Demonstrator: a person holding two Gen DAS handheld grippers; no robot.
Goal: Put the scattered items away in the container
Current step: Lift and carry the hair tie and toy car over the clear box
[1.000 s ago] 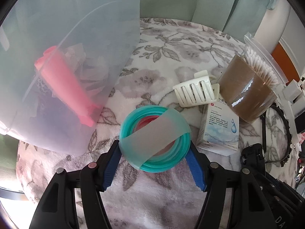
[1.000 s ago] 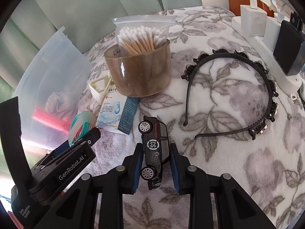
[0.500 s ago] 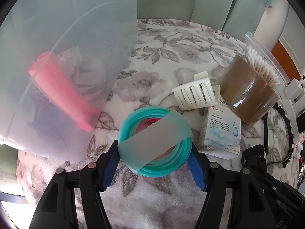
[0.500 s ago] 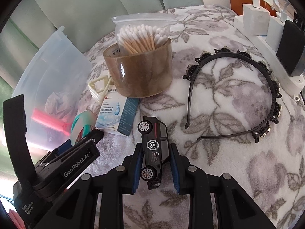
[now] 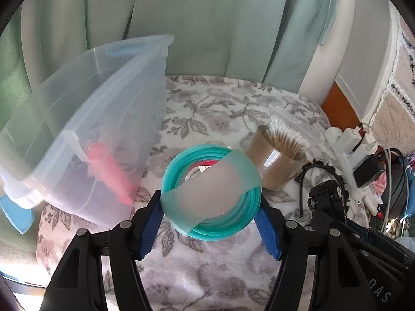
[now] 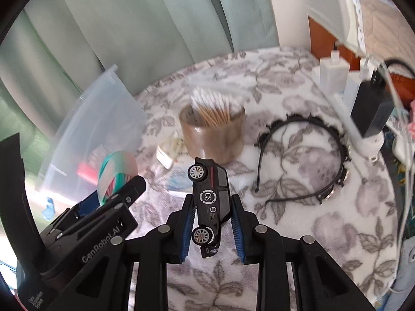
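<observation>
Both loaded, bin on my left.
Clear container point(image 5: 85, 140) sits left of the left gripper point(image 5: 210, 208), which is clamped wide on the teal collapsible cup point(image 5: 211, 194), so it's nearer. Right gripper point(image 6: 213, 229) pinches the black toy car point(image 6: 210, 202) narrowly, its length along my fingers.

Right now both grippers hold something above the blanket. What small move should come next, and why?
Probably carry the left gripper a little leftward over the open clear bin. It is shut on the teal cup, clear of the blanket, and the bin sits just to its left. The right gripper, shut on the black toy car, can follow.
</observation>
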